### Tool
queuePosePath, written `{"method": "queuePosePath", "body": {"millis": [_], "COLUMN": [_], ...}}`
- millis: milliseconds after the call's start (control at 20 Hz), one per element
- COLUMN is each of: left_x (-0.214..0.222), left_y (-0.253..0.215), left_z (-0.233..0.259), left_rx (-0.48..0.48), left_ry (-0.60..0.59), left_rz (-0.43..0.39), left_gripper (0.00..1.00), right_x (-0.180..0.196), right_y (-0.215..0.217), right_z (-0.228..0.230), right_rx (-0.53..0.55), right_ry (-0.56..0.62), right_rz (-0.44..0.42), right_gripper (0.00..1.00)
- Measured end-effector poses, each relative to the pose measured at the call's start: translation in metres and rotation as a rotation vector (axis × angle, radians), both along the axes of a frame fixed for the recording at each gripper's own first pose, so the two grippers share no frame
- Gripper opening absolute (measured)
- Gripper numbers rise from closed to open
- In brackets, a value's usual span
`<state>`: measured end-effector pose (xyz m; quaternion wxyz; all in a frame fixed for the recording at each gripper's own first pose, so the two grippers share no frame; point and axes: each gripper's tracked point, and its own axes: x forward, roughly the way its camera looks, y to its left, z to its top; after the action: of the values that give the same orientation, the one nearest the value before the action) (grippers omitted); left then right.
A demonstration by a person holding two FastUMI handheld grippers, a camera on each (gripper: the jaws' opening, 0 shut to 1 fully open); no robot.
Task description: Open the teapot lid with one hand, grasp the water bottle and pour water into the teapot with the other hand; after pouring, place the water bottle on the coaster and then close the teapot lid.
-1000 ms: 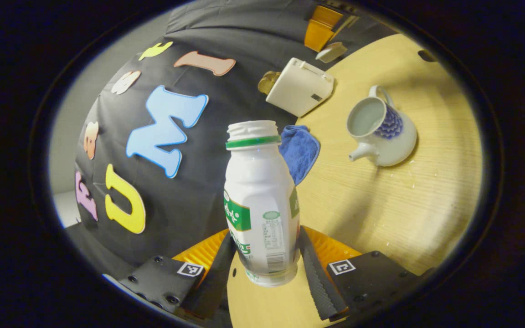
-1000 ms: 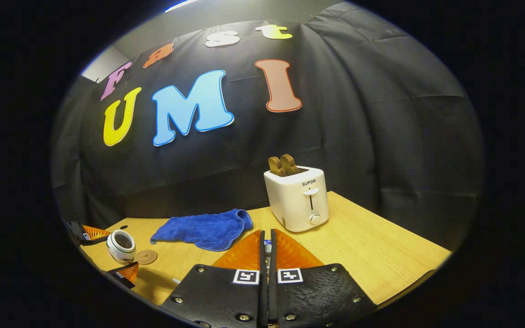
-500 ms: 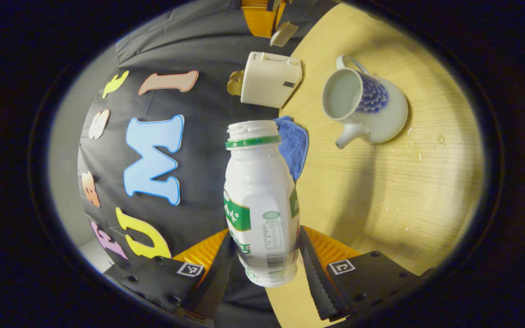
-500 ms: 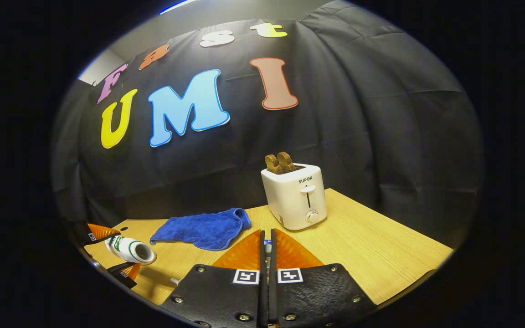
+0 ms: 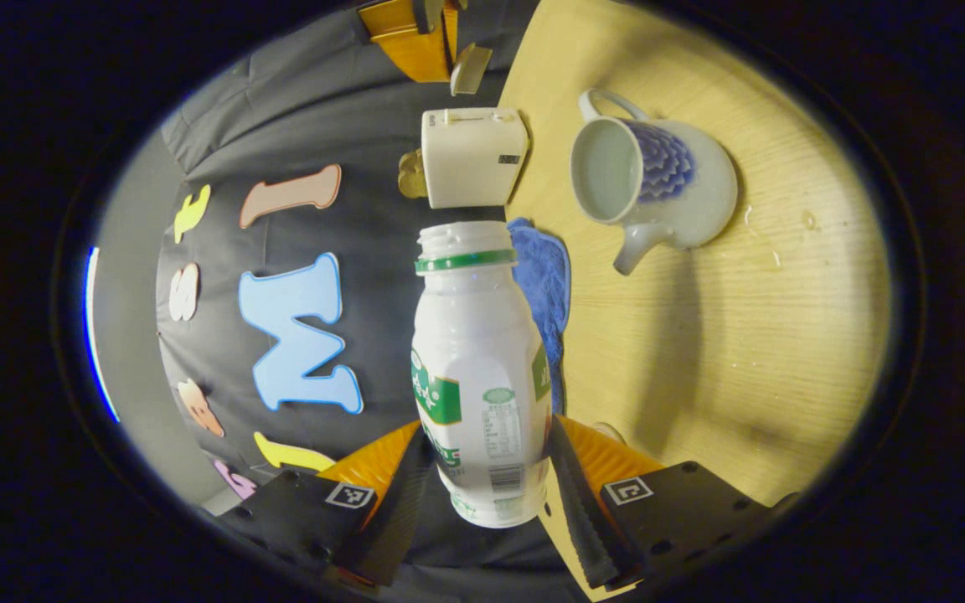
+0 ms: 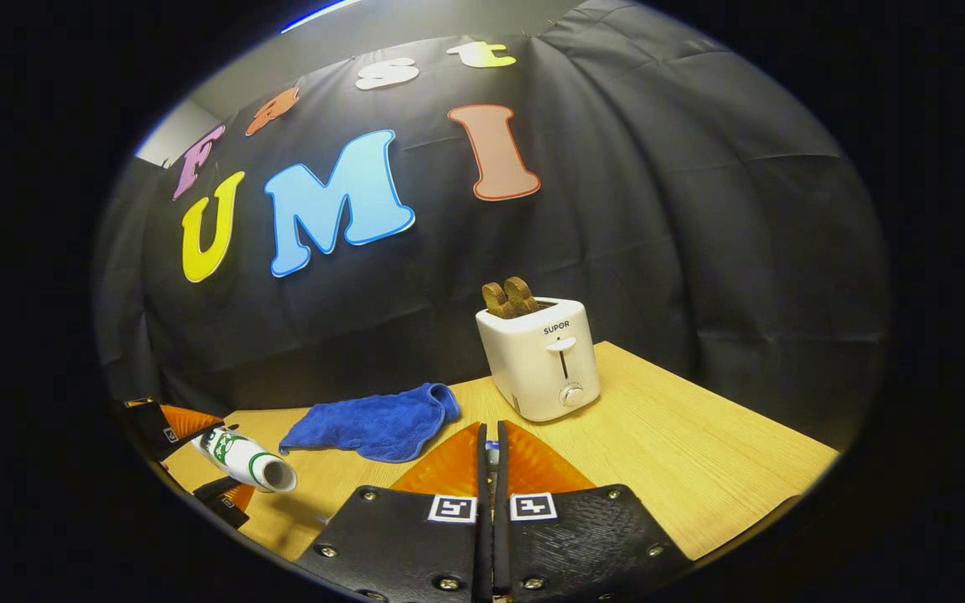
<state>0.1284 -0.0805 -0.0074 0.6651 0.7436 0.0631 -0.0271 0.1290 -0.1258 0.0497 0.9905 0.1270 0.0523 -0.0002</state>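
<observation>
1. Both fingers point(image 5: 570, 494) of the left gripper point(image 5: 482, 502) are pressed against the lower body of the water bottle point(image 5: 478, 368), which is held uncapped and tipped toward the teapot point(image 5: 650, 188).
2. Lidless, the teapot is seen standing on the wooden table point(image 5: 742, 352) (droplets noted beside it).
3. Pressed together are the right gripper's point(image 6: 491, 469) fingers; what lies between them cannot be told.
4. A blue cloth point(image 6: 374, 423) and a toaster point(image 6: 541, 360) are recorded further back.

Staged kitchen booth — wooden table point(image 6: 683, 469), toaster point(image 6: 541, 360), black cloth wall point(image 6: 700, 251).
</observation>
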Motion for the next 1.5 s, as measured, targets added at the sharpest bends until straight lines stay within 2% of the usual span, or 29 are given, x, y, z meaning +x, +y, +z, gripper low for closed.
{"method": "queuePosePath", "body": {"millis": [100,150,300,350,600,700,1500], "left_x": [-0.001,-0.003,-0.007,-0.007,-0.011,-0.011,-0.008], "left_y": [-0.004,-0.006,-0.014,-0.017,-0.025,-0.025,-0.025], "left_z": [0.002,0.004,0.006,0.008,0.010,0.012,0.027], "left_rx": [0.032,0.040,0.052,0.056,0.082,0.086,0.171], "left_ry": [-0.014,-0.019,-0.031,-0.036,-0.049,-0.052,-0.087], "left_rz": [-0.010,-0.015,-0.024,-0.030,-0.046,-0.046,-0.067], "left_gripper": [0.84,0.89,0.81,0.84,0.84,0.90,0.90], "right_x": [0.001,0.000,0.000,-0.001,-0.001,0.000,0.000], "right_y": [0.001,0.002,0.005,0.006,0.006,0.005,0.006], "right_z": [-0.002,-0.002,0.000,-0.001,0.000,-0.001,0.000], "right_rx": [0.003,0.002,-0.009,-0.011,-0.014,-0.012,-0.023], "right_ry": [0.007,0.009,0.004,0.005,0.005,0.005,0.002], "right_rz": [0.005,0.009,0.019,0.021,0.023,0.021,0.026], "right_gripper": [0.00,0.00,0.00,0.00,0.00,0.00,0.00]}}
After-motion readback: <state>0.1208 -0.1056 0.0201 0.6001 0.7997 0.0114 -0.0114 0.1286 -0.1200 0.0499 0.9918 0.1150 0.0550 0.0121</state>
